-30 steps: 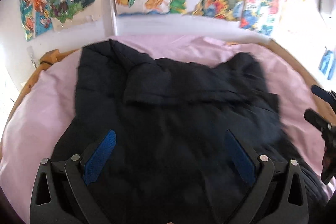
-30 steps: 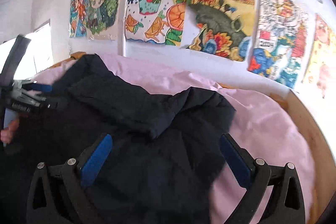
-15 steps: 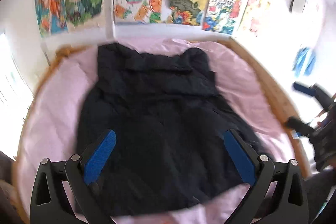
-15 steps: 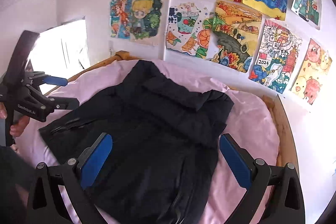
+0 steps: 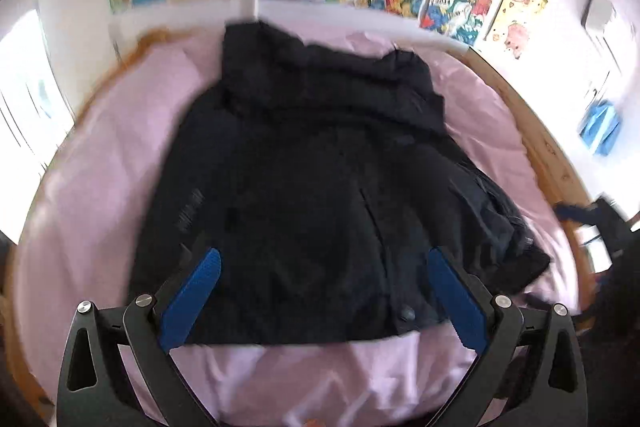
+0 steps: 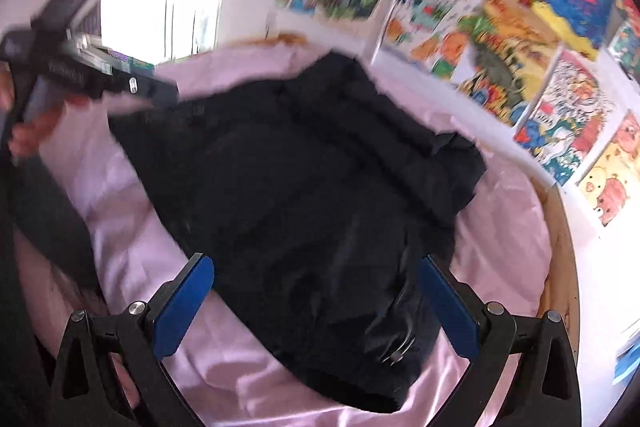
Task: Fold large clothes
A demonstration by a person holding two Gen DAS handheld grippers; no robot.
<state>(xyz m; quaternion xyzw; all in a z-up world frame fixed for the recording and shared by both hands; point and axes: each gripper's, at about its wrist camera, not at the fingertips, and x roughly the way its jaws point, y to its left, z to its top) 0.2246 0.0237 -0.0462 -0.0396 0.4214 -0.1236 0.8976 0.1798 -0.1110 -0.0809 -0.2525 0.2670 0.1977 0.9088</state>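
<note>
Black padded jacket (image 5: 320, 187) lies spread on the pink bed sheet (image 5: 92, 187), its sleeves already folded in. Both the left gripper (image 5: 320, 303) and right gripper (image 6: 316, 303) hover spread and empty. Slippery, bulky fabric could spring apart if pinched too shallowly.

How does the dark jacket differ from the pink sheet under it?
The jacket is near black; the sheet is pale pink. The jacket is thick and bunched along its far edge; the sheet looks thin, with shallow creases. The jacket covers only the middle; the sheet spreads past it on every side. Both are soft fabric lying flat.
</note>
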